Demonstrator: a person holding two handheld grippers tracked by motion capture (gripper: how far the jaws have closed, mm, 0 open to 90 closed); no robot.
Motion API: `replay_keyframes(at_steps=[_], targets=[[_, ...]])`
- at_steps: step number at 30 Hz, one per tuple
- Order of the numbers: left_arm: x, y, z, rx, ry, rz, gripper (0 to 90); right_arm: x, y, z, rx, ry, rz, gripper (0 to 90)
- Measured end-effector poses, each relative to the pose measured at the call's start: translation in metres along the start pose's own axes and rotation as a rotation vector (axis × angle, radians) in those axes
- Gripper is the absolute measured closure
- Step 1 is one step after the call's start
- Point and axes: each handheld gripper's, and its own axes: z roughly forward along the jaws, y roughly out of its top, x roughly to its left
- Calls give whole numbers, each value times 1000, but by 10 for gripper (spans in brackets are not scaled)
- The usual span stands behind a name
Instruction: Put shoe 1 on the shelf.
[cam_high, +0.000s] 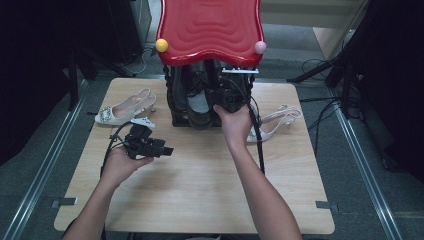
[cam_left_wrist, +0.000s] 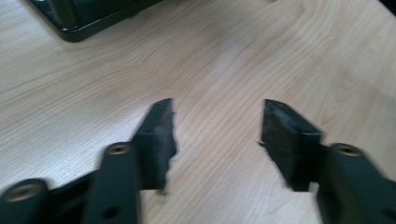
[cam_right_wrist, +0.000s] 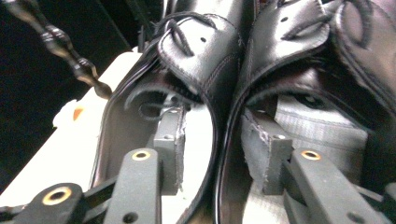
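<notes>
A white heeled sandal (cam_high: 121, 111) lies left on the wooden table (cam_high: 200, 190), another (cam_high: 280, 122) right

1. Black shoes (cam_right_wrist: 224, 60): glossy black leather, black laces, pale grey lining
2. Rack top (cam_high: 210, 27): red, rippled pattern; one yellow knob (cam_high: 161, 45), one pink knob (cam_high: 260, 47)
3. Heeled sandals (cam_high: 125, 109): white
4. Table (cam_high: 200, 180): light wood grain
5. Right gripper (cam_right_wrist: 212, 149) and left gripper (cam_left_wrist: 217, 135): black jaws, brass-coloured rivets

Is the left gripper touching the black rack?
Apart. The high view shows bare table between the left gripper and the black rack.
</notes>
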Motion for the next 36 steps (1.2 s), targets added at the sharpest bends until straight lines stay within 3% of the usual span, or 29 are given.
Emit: replay_keyframes(at_steps=[4,9,12,15,23,28,32,36], targets=[[-9,6,-9,-41,3,21,678,-3,-3,-16,-9,16,-19,628],[-14,14,-18,-63,-10,39,786,-6,-8,-33,-7,61,-63,630],[-20,22,-23,-63,-13,55,804,-8,-13,-44,-10,116,-117,628],[-24,32,-28,-69,-25,66,819,-9,-19,-53,8,169,-134,609],[-27,71,-44,-96,-59,102,862,-14,-40,-65,18,244,-198,557],[-31,99,-55,-114,-60,125,870,-19,-56,-68,33,275,-208,517],[-37,121,-63,-126,-36,157,869,-23,-66,-67,41,294,-217,488],[-40,145,-69,-139,-53,172,877,-25,-75,-63,49,323,-219,483]])
